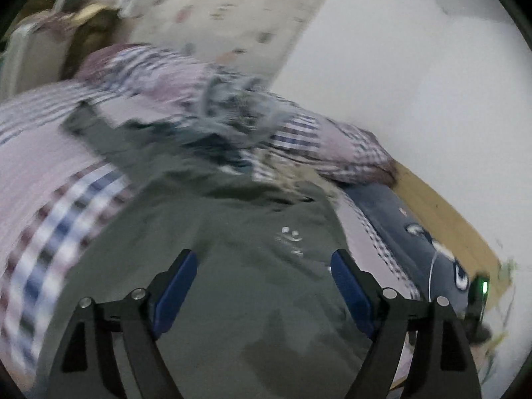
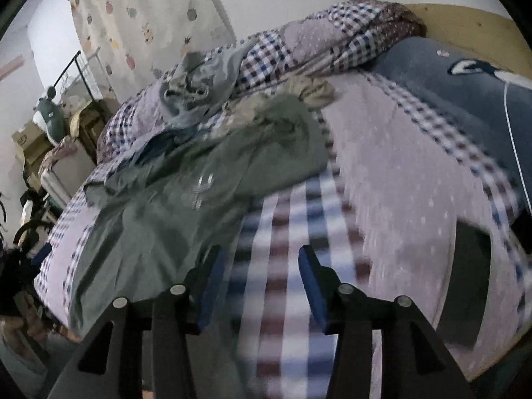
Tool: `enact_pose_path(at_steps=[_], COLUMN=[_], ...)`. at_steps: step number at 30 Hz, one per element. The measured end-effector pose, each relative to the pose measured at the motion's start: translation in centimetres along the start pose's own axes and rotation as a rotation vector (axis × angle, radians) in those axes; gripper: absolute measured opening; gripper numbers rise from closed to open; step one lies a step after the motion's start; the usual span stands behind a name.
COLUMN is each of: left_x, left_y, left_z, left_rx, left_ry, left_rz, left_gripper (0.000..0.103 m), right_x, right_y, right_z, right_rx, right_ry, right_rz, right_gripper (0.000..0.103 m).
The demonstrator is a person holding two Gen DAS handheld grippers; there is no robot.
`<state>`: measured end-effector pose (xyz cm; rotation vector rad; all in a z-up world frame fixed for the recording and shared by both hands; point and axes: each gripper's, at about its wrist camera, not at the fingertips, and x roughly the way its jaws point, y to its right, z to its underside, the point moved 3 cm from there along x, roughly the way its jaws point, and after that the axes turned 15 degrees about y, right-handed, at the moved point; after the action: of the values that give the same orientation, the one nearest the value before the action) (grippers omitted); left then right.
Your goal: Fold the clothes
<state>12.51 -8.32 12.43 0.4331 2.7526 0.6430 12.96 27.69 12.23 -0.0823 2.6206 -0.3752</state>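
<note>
A dark green shirt [image 1: 252, 266] lies spread on the bed, over a pink sheet [image 2: 409, 179] with checked borders. The left gripper [image 1: 264, 266] hovers right above the shirt with its blue-padded fingers spread wide apart, nothing between them; a small pale print [image 1: 290, 237] on the cloth sits just ahead of the gap. The left view is smeared, so whether the fingertips touch the fabric is hard to say.

The right gripper [image 2: 257, 262] is also parted, less widely, and empty. It hangs over the striped part of the sheet, with the shirt's edge just beside its left finger [image 2: 212, 286].

Beyond the shirt a crumpled grey-blue garment [image 2: 196, 83] rests on a bunched checked quilt [image 2: 332, 36], and a small beige piece of clothing [image 2: 312, 89] lies near the shirt's far end. A dark blue pillow [image 2: 465, 99] with a white pattern sits against the wooden headboard [image 1: 442, 209]. A spotted curtain [image 2: 143, 10] hangs on the far wall
</note>
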Motion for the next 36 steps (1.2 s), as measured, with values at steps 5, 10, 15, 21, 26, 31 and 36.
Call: enact_pose_path(at_steps=[5,10,15,21,26,31,36], left_x=[6.2,12.7,16.6,18.8,19.1,19.7,19.9], left_y=[1.6,0.2,-1.4,-2.2,-2.9,-3.2,-3.1], left_z=[0.9,3.1,5.1,6.2,6.6,7.1,7.2], left_rx=[0.082,0.05,-0.009,-0.04,-0.072,-0.085,-0.079], left_ry=[0.001,-0.049,-0.111,-0.15,-0.177,-0.198,-0.202], left_rz=[0.057,0.052,0.014,-0.015,-0.017,-0.027,-0.027], left_gripper=[0.087,0.087,0.087,0.087,0.087,0.087,0.087], right_x=[4.5,10.8,18.4,25.4,29.7,34.6,36.6], right_y=[2.4,6.6,9.3,9.7,8.4,8.9,8.8], right_z=[-4.7,-6.8,-5.8,-5.9,-9.8,-11.2,-9.6], right_rx=[-0.024,0.065,0.094,0.019,-0.094,-0.073,-0.018], right_ry=[0.027,0.001,-0.085,-0.136,-0.12,-0.18,-0.236], right_rz=[0.036,0.061,0.087,0.137,0.147,0.179,0.156], right_gripper=[0.054,0.055,0.055,0.055,0.055,0.055,0.044])
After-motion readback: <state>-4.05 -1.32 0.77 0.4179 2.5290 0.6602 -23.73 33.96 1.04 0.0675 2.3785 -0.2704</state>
